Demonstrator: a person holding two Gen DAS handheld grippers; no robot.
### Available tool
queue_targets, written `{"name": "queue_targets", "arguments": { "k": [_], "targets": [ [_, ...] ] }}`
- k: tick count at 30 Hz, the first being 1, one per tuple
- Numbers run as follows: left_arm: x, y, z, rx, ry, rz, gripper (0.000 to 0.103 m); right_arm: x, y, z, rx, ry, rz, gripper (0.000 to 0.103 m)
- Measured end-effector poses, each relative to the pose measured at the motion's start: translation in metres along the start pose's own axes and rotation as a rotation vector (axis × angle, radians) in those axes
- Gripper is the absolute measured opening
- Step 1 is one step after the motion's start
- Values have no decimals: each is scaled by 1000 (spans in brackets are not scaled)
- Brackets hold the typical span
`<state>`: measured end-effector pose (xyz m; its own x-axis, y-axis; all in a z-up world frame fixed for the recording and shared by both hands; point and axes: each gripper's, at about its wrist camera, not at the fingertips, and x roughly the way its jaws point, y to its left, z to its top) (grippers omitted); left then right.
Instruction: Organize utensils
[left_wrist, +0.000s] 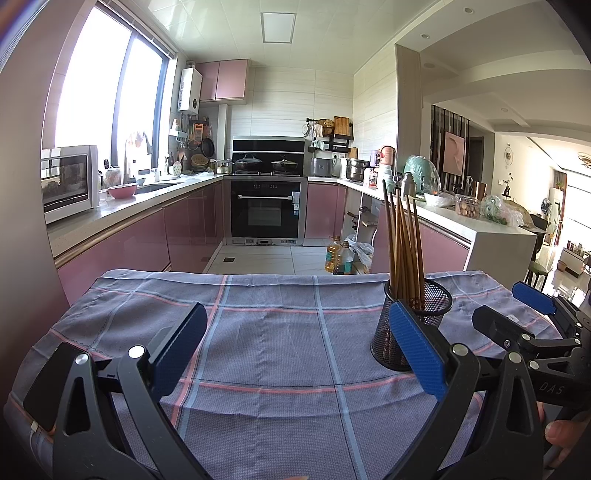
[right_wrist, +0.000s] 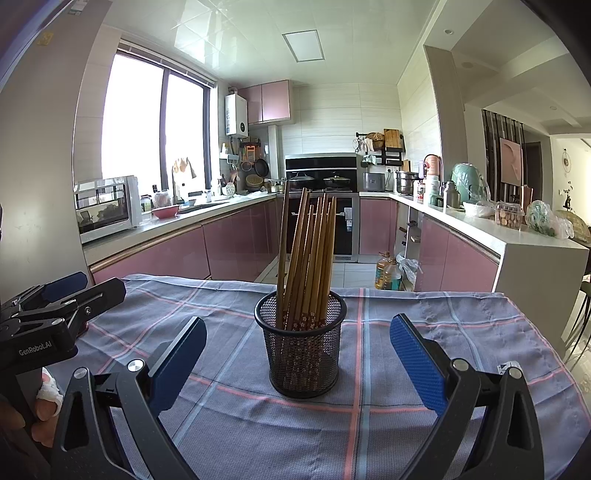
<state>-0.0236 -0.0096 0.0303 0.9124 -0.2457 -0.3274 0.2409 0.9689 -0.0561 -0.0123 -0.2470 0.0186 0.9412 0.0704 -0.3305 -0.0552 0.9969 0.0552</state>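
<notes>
A black mesh cup (right_wrist: 303, 350) stands upright on the checked cloth, holding several brown chopsticks (right_wrist: 308, 258) that lean slightly right. My right gripper (right_wrist: 299, 360) is open, its blue pads on either side of the cup and a little nearer than it, touching nothing. In the left wrist view the same cup (left_wrist: 413, 321) with its chopsticks (left_wrist: 404, 243) sits at the right, partly behind my right-hand blue pad. My left gripper (left_wrist: 299, 349) is open over bare cloth, empty. The right gripper (left_wrist: 532, 314) shows at the right edge there; the left gripper (right_wrist: 70, 295) shows at the left edge of the right wrist view.
The table carries a blue-grey cloth with pink and light blue lines (left_wrist: 280, 332), its far edge toward the kitchen floor. Pink cabinets (right_wrist: 177, 254), an oven (left_wrist: 266, 210) and oil bottles (right_wrist: 386, 273) stand beyond. A hand (right_wrist: 44, 402) with a bandaged finger holds the left tool.
</notes>
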Motion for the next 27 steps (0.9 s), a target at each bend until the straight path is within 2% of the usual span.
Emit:
{"name": "queue_targets", "arguments": {
  "k": [27],
  "targets": [
    [0,-1,0,3,2,0,97,2,2,0,2,-1,3,96]
  ]
}}
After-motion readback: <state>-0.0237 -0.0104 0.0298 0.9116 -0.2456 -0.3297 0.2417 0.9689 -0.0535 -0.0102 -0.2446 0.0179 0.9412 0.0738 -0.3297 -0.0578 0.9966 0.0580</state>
